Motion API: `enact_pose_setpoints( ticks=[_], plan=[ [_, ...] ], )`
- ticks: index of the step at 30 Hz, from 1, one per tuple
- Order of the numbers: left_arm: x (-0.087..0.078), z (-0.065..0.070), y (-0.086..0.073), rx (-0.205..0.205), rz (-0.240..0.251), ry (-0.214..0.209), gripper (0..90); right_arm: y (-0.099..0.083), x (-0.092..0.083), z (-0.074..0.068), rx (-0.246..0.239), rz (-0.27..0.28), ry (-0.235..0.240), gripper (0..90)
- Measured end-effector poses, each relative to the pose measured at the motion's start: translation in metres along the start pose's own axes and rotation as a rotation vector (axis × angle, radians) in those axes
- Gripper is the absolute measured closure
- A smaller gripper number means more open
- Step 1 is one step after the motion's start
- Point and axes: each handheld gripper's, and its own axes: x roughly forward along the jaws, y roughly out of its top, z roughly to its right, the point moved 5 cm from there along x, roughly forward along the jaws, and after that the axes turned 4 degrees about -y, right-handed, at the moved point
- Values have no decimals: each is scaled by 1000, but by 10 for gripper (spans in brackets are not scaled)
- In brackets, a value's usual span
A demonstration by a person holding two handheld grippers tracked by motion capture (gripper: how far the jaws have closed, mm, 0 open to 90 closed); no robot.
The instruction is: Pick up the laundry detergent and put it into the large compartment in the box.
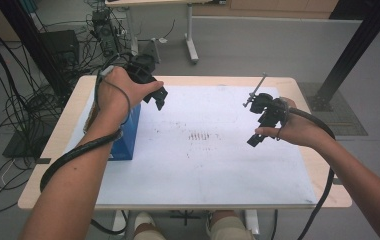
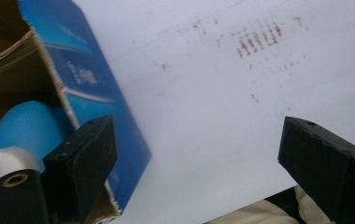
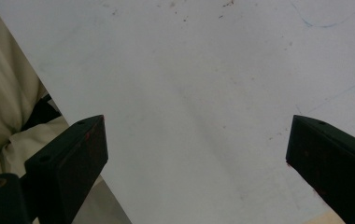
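We held the left hand-held gripper (image 1: 159, 100), jaws apart and empty, beside the open blue box (image 2: 96, 88); the right hand-held gripper (image 1: 258, 136) hung open over the surface (image 1: 218, 170), apparently waiting.

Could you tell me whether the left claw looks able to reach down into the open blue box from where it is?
Probably yes: the left claw hangs open just beside the blue box, whose top is open, with nothing between them.

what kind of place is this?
Probably a lab or workshop set up for recording: a table under a white sheet, loose cables on the grey floor, and black frame posts beside it.
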Motion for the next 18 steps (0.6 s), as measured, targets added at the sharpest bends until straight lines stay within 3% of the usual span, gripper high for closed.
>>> enact_pose_setpoints(
  ticks=[8, 18],
  plan=[
    [10, 22, 5, 65, -27, -17, 118, -1, 1, 6, 15, -8, -2, 54],
    [15, 37, 6, 119, -45, -31, 116, -1, 1, 10, 26, -7, -4, 53]
  ],
)
